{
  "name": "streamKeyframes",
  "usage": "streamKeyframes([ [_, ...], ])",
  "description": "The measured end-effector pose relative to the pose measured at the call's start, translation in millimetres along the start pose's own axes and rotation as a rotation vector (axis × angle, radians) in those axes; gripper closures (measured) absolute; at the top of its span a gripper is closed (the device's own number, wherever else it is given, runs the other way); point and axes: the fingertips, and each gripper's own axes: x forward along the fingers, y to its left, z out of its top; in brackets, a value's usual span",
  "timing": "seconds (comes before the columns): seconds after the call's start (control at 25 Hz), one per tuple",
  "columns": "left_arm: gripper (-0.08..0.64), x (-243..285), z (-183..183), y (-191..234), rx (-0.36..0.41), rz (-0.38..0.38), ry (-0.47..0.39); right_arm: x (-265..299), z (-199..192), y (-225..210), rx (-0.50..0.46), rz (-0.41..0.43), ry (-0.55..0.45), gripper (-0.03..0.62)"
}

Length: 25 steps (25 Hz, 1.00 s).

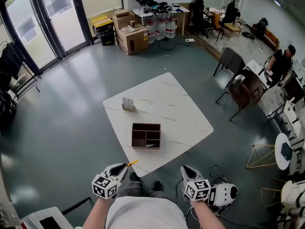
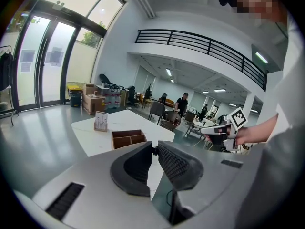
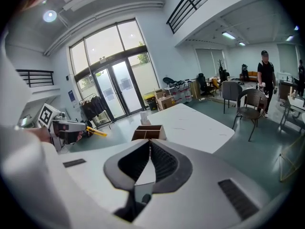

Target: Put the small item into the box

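Observation:
A brown wooden box (image 1: 146,125) with compartments stands on the white marble table (image 1: 181,113), towards its near edge; it also shows as the box (image 2: 127,137) and the box (image 3: 148,132). One near compartment holds a small dark item (image 1: 151,146). My left gripper (image 1: 125,166) hovers just off the table's near edge, shut on a thin yellow stick-like item (image 1: 132,163), which points at the table; the same yellow item (image 3: 95,131) shows in the right gripper view. My right gripper (image 1: 185,168) is level with it, further right, shut with nothing between its jaws.
A small card stand (image 1: 127,104) sits on the table's far left part. Chairs (image 1: 245,87) stand to the right. A white rounded device (image 1: 223,193) with cables lies on the floor by my right gripper. Cardboard boxes (image 1: 132,38) are far behind the table.

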Motion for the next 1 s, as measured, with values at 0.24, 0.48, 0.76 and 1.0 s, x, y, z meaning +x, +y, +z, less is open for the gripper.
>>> streamKeyframes([
  [0.24,0.509,27,9,11,0.06,-0.065,0.058,8,-4,-6,0.051,-0.066,0.007,0.563],
  [0.48,0.509,60,12,37,0.122,-0.133,0.125,20,-1,-4,0.094,-0.142,0.004,0.563],
  [0.76,0.509,102,2,57,0.162,-0.193,0.203,33,-5,3,0.131,-0.205,0.027,0.563],
  [1.0,0.509,142,-12,68,0.204,-0.245,0.278,36,-16,2,0.159,-0.263,0.053,0.563],
])
